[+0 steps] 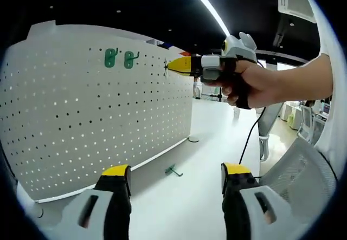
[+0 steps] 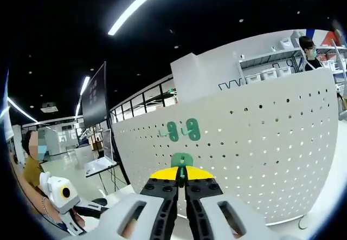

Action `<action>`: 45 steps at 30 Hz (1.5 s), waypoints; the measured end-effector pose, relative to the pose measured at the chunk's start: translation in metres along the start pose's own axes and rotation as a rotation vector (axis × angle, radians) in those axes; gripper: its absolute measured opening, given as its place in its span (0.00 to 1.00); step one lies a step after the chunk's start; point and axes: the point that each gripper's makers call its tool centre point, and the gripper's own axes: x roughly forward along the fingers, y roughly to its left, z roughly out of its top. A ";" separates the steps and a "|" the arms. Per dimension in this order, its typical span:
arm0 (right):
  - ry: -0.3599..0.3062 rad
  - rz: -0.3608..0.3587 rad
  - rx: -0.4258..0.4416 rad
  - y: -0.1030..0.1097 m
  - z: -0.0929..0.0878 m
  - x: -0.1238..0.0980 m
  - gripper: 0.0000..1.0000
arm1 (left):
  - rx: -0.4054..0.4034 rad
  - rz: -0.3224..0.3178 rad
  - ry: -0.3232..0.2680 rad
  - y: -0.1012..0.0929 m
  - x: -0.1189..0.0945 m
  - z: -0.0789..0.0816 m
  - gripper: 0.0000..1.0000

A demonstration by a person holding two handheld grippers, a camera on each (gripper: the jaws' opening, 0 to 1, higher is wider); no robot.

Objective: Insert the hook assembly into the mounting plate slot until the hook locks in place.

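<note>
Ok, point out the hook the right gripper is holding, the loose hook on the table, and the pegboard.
held green hook (image 2: 182, 160), right gripper view, its plate above the fingers
loose green hook (image 1: 173, 170), left gripper view, its middle
pegboard (image 1: 81, 126), left gripper view, bare face

A pegboard (image 1: 97, 104) stands upright on a table (image 1: 184, 196). Two hooks (image 1: 120, 58) hang side by side near its top. Another hook (image 1: 173, 170) lies on the table before the board's foot.
</note>
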 end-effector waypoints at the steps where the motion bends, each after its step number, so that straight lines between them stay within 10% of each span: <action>1: -0.003 -0.036 -0.029 -0.005 0.004 0.001 0.00 | 0.002 0.003 0.002 0.001 0.000 -0.001 0.70; 45: -0.065 -0.245 -0.260 -0.054 0.043 0.057 0.00 | -0.011 0.048 0.023 0.016 -0.017 -0.009 0.68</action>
